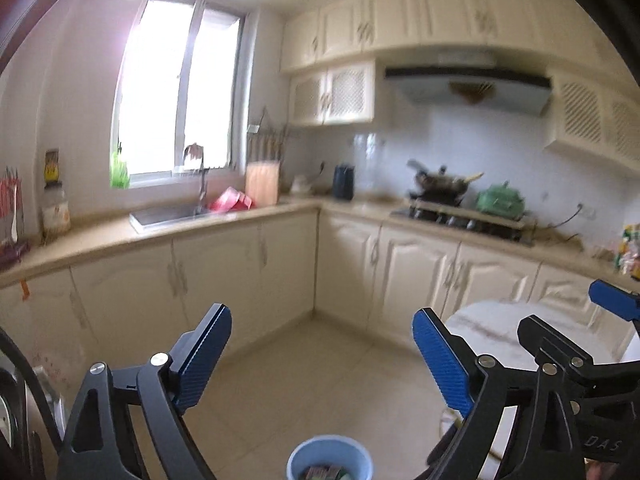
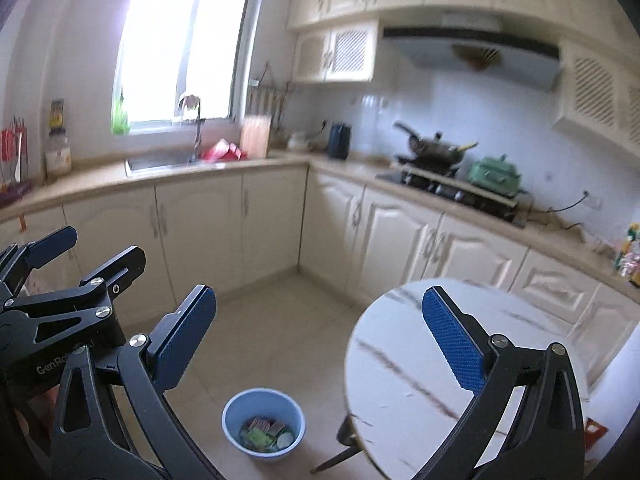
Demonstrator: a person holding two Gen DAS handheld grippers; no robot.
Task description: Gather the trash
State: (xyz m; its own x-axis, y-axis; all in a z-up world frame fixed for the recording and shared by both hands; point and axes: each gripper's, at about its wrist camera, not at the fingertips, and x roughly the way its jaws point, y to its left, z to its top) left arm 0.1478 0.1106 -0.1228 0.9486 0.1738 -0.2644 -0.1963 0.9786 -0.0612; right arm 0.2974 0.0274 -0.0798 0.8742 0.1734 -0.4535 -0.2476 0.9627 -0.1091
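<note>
A cream-cabinet kitchen is shown, with an L-shaped counter (image 2: 100, 178) carrying a sink (image 2: 160, 160) under the window and a stove (image 2: 448, 186) with a dark wok and a green pot. Nearer, a round marble-pattern table (image 2: 404, 364) is seen at the right, and its top looks bare of trash in both views. On the tiled floor beside it stands the blue bin (image 2: 263, 422), in which the trash (image 2: 266, 434), several wrappers and scraps, is already gathered.

The left gripper (image 1: 322, 356) is held raised with its jaws spread wide and nothing between them; the right gripper (image 2: 320, 344) is likewise spread and empty, and is angled over the floor and table edge.

The task is judged close to done. What could go wrong is mostly oversight: the views are blurred, so a small scrap on the table or floor could be missed. The two grippers are also held close together, so a careless swing could knock them against each other or the table rim, and the light bin could be tipped and its contents spilled.
</note>
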